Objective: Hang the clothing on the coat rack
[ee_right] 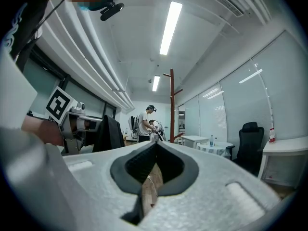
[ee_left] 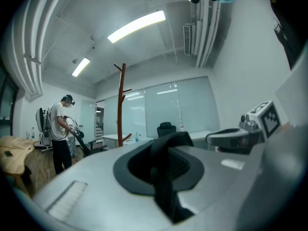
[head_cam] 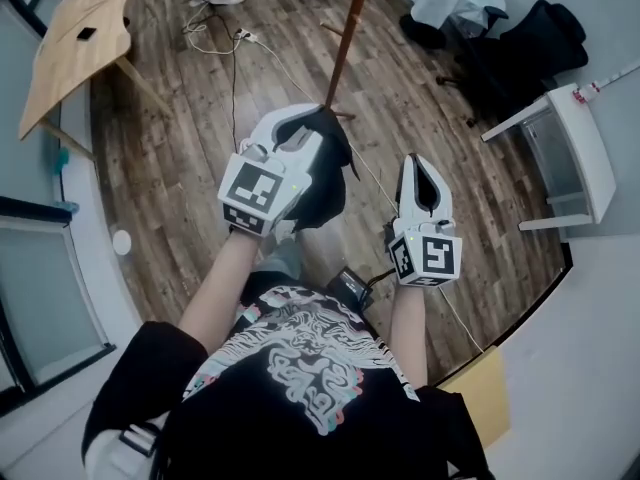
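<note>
clothing point(head_cam: 328, 173), a dark garment, is held up off the floor in front of the person, bunched around the tip of the left gripper point(head_cam: 305, 118). in the left gripper view a black strip of it is seen running between the jaws, which are nearly together and clamped on it. the rest hangs below the gripper and its kind cannot be told. the right gripper point(head_cam: 421, 168) is held just beside it on the right, apart from the cloth, jaws closed with nothing between them. the coat rack point(head_cam: 345, 38), a reddish-brown wooden pole with short pegs, stands ahead on the wood floor point(head_cam: 180, 148), well apart from the garment, with nothing seen hung on it. step is judged as carry/approach: garment gripped, hanging not yet done. the next move is judged to call for the garment being brought to the rack, raised to peg height and a fold or collar slipped over a peg before the left jaws are opened. the right gripper could be used to spread the fabric. another person point(ee_left: 60, 129) is seen far off near the rack, and a wooden table point(head_cam: 75, 38) at the left.
</note>
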A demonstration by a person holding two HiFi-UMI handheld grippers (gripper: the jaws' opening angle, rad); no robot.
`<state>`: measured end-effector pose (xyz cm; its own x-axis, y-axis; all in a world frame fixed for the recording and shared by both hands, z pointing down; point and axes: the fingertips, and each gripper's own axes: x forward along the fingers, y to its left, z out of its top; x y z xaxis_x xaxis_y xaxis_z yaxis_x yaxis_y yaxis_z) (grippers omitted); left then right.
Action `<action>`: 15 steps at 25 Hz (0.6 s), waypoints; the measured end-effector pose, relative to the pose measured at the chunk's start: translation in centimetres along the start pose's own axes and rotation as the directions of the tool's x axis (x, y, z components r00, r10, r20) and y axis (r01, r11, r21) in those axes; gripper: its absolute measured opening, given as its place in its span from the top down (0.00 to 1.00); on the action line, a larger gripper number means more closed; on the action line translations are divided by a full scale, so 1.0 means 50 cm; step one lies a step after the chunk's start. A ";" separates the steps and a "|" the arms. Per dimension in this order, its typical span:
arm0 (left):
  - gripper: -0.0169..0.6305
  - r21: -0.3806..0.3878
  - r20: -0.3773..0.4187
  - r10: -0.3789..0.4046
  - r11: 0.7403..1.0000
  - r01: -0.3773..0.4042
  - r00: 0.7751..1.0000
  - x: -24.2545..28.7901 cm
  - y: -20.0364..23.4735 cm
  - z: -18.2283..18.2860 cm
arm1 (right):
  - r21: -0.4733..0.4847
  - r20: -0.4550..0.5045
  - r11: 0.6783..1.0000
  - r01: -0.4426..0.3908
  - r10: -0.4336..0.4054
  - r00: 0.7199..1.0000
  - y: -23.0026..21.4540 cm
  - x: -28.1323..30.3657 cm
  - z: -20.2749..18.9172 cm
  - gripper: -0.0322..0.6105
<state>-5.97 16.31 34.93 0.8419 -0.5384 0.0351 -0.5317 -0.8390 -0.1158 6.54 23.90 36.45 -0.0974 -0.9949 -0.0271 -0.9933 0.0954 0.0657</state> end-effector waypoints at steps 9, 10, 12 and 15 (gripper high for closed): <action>0.95 -0.017 -0.013 -0.016 1.000 0.016 1.000 0.109 0.130 -0.025 | 0.006 -0.054 0.999 0.036 -0.036 0.998 -0.052 0.146 -0.037 0.95; 0.95 -0.017 -0.015 -0.018 1.000 0.018 1.000 0.119 0.143 -0.027 | 0.007 -0.059 0.999 0.040 -0.039 0.998 -0.057 0.163 -0.040 0.95; 0.95 -0.019 -0.019 -0.016 1.000 0.016 1.000 0.135 0.173 -0.033 | 0.008 -0.064 0.999 0.043 -0.043 0.997 -0.065 0.197 -0.044 0.95; 0.95 -0.026 -0.033 -0.010 1.000 0.009 0.999 0.158 0.210 -0.048 | 0.003 -0.073 0.999 0.038 -0.038 0.997 -0.068 0.236 -0.052 0.95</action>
<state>-5.13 3.07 36.36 0.8438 -0.5321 0.0694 -0.5260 -0.8458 -0.0897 8.93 11.74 38.51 -0.0552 -0.9975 0.0437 -0.9964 0.0578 0.0614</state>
